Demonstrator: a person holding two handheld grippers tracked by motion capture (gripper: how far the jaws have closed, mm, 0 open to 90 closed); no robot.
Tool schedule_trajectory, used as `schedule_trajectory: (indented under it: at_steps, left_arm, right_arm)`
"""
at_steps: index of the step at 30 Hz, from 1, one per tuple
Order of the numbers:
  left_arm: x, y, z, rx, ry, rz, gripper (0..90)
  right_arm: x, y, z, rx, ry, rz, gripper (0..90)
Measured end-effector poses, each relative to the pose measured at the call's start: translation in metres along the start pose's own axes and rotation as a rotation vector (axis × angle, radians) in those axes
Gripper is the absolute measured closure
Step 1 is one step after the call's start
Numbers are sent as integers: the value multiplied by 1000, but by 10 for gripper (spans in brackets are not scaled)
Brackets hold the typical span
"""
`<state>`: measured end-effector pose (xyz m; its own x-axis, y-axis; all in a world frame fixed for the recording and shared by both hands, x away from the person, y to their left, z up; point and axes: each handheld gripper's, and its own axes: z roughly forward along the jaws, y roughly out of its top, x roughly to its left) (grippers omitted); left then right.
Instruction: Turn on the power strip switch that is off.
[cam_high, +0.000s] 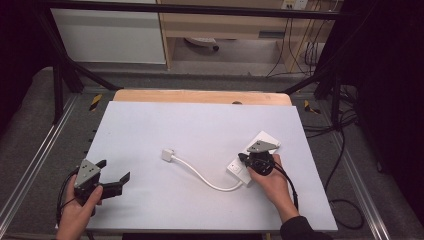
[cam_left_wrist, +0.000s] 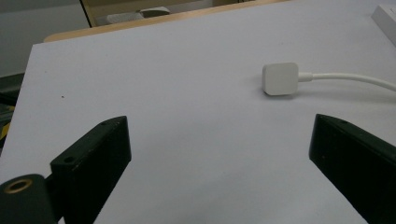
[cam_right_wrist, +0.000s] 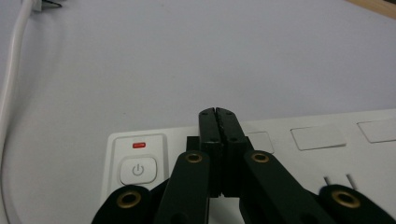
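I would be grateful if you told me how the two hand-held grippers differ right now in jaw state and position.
The left hand-held gripper has its jaws spread wide, while the right hand-held gripper has its jaws pressed together with nothing between them. The left one sits over bare table, facing the white plug from a distance; the right one sits over the white power strip, beside its power button. Both have black jaws and are each held in one hand.
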<state>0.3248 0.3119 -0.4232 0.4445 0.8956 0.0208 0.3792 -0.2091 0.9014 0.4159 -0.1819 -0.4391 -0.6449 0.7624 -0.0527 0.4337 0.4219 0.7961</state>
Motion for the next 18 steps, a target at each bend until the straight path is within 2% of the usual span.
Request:
schedule_trajectory:
  at_steps: [3, 9, 18]
  left_arm:
    - [-1, 0, 0, 6, -1, 2, 60]
    - [1, 0, -2, -9, 2, -4, 59]
    - [0, 0, -2, -4, -5, 4, 59]
  right_arm:
    - [-1, 1, -2, -9, -14, 0, 900]
    - [-4, 0, -1, -18, -14, 18, 900]
    - [-6, -1, -1, -19, -2, 35, 900]
